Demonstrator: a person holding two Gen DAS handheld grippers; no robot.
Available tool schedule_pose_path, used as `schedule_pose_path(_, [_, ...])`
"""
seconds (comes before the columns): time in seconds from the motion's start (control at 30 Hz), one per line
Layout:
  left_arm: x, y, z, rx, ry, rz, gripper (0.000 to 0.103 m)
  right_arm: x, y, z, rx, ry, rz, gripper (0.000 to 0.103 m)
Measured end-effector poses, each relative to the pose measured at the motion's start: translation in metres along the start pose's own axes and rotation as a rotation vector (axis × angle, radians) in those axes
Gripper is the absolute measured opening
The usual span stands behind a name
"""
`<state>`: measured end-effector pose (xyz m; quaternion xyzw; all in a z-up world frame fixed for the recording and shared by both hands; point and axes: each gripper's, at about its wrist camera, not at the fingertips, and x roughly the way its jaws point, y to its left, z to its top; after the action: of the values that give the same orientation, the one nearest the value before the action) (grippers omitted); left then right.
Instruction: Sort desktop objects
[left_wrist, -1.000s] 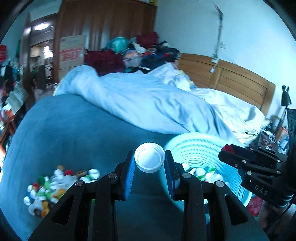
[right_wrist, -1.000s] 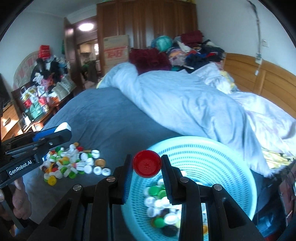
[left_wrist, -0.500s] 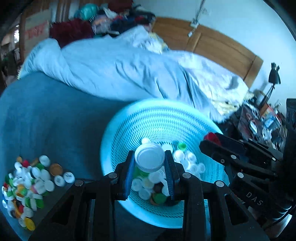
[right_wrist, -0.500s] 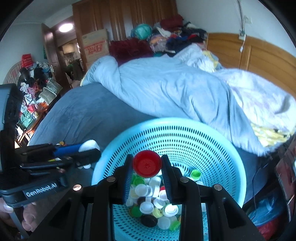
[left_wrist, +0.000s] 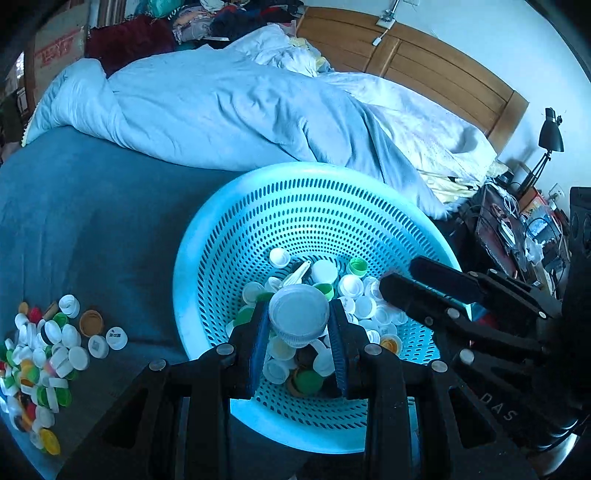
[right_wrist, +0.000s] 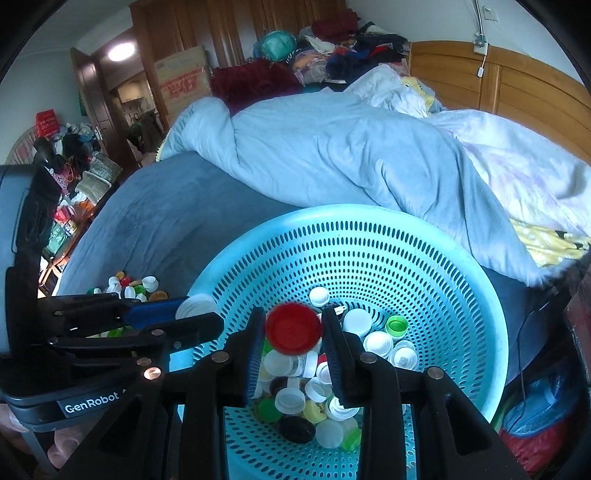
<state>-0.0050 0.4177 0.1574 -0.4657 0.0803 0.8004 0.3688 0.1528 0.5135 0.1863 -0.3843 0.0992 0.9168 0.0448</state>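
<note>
Left wrist view: the left gripper (left_wrist: 299, 325) squeezes a white cap (left_wrist: 298, 314) tight, right over the blue basket (left_wrist: 207, 236) full of caps. More caps (left_wrist: 44, 354) lie far off to its left.

Right wrist view: the right gripper (right_wrist: 293, 332) is opening. A red cap (right_wrist: 293, 326) sits between its fingers, over the basket (right_wrist: 461, 273).
</note>
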Motion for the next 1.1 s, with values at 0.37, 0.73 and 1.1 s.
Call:
schedule_pose_path(0.37, [-0.043, 0.079, -0.034, -0.096, -0.112, 0.075, 0.035, -0.016, 0.022, 0.001, -0.022, -0.082, 0.003, 0.080])
schedule_pose_path(0.73, [-0.101, 0.302, -0.197, -0.432, -0.102, 0.470, 0.035, 0.020, 0.102, -0.023, -0.163, 0.019, 0.142, 0.080])
schedule_pose_path(1.1, [-0.065, 0.324, -0.217, -0.399, -0.003, 0.454, 0.029, 0.026, 0.120, -0.039, -0.187, 0.064, 0.141, 0.080])
